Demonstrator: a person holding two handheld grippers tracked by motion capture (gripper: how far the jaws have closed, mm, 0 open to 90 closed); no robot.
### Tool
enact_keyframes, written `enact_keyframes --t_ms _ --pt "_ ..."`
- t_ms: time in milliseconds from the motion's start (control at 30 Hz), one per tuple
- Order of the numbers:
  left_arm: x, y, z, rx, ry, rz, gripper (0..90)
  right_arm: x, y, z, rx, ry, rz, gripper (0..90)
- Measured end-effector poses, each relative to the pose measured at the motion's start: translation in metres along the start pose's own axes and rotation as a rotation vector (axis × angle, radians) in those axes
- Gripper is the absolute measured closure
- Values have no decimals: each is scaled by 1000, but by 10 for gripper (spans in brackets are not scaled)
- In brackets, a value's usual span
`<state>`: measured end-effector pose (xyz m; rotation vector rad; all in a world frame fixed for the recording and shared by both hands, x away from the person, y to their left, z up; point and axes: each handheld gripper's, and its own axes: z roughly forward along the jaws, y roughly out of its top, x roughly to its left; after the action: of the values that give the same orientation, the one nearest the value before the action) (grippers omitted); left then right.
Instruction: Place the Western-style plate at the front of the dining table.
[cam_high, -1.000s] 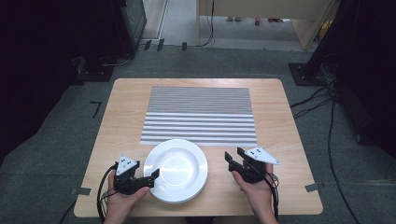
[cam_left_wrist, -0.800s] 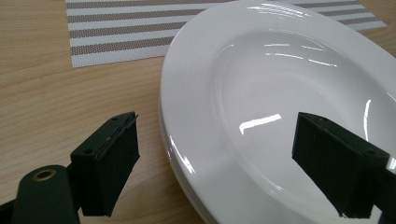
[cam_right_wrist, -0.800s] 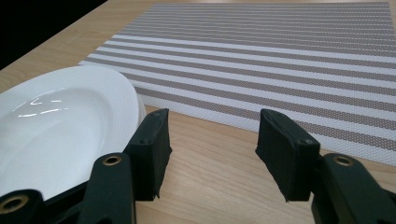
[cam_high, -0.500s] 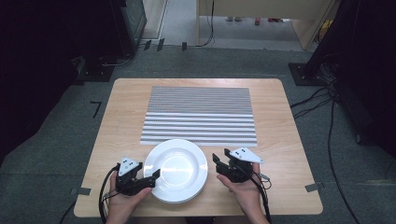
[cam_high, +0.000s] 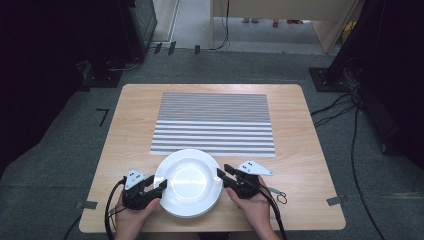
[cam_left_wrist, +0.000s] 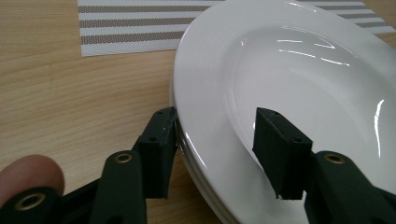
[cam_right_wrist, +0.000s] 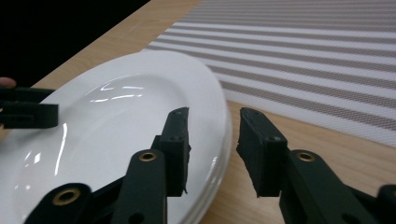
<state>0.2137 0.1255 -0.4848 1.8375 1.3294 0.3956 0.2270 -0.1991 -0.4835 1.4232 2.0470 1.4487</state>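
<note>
High view: white plates (cam_high: 189, 182) stacked at the surface's (cam_high: 125, 130) near edge, just touching the striped mat's (cam_high: 214, 122) near edge; left tongs (cam_high: 159, 186) at the stack's left rim, right tongs (cam_high: 223, 175) at its right rim.
Left gripper view: left tongs (cam_left_wrist: 217, 140) wide, jaws astride the rim, not closed on it.
Right gripper view: right tongs (cam_right_wrist: 214, 140) parted, one jaw over the rim, one outside.
Change: right tongs have moved leftward to the plates; left tongs unmoved.
</note>
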Motion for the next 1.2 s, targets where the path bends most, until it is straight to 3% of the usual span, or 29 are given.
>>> enact_keyframes --t_ms 67,100,267,333,367,400,467,600,733,967,1200 --pt "1 0 -1 0 0 0 534 3 -3 3 22 -3 4 652" --pt "1 -1 -1 -2 -3 -3 537 3 -3 6 43 1 37 644" --pt "1 -1 -1 -5 -3 -9 542 2 -1 12 19 -20 61 697" --pt "2 -2 -1 -11 -6 -11 543 0 -2 14 23 -14 102 710" --pt "2 -2 -1 -15 -8 -15 544 -3 -4 14 11 -3 155 739" --pt "2 -3 -1 -15 -6 -16 544 -3 -4 14 11 -3 155 739" --pt "2 -3 -1 -17 -4 -14 545 -6 -8 13 -17 15 225 749" --pt "2 -3 -1 -21 -9 -19 545 -9 -11 11 -26 40 267 750" --pt "2 -3 -1 -20 -8 -33 548 -13 -12 12 -36 62 343 761" --pt "5 -3 -2 -23 -22 -75 560 -13 -11 12 -26 56 345 784" --pt "6 -4 -2 -32 -28 -72 559 -12 -11 11 -24 72 367 737"
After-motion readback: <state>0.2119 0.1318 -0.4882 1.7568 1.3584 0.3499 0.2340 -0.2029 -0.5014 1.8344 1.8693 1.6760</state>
